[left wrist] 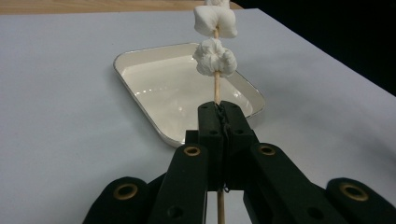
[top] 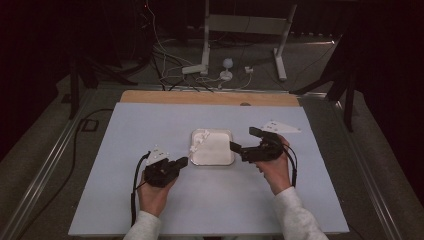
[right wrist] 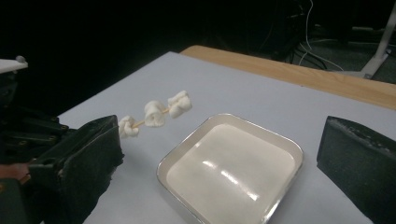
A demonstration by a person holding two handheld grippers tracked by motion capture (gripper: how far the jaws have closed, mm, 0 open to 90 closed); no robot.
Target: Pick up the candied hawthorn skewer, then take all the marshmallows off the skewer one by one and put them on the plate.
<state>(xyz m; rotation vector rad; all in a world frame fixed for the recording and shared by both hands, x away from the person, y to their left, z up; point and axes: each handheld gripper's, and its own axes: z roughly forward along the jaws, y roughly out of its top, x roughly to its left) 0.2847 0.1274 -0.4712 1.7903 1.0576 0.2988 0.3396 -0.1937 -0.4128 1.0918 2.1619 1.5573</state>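
Observation:
A thin wooden skewer (left wrist: 217, 88) carries three white marshmallows (right wrist: 154, 113). My left gripper (left wrist: 223, 109) is shut on its lower part. In the high view the left gripper (top: 183, 161) sits at the tray's near-left corner, and the marshmallows (top: 199, 140) hang over the tray's left edge. The tray (top: 218, 151) is a shallow white dish with a metal rim (right wrist: 161, 170), and nothing lies in it. My right gripper (top: 244, 139) is at the tray's right side, open. In the right gripper view its jaws stand wide apart either side of the tray, with nothing between them.
The tray rests mid-table on a pale board (top: 150, 120). A wooden strip (top: 210, 97) runs along the table's far edge. Cables and white stand legs (top: 205, 60) lie on the floor behind. Dark floor drops off on both sides.

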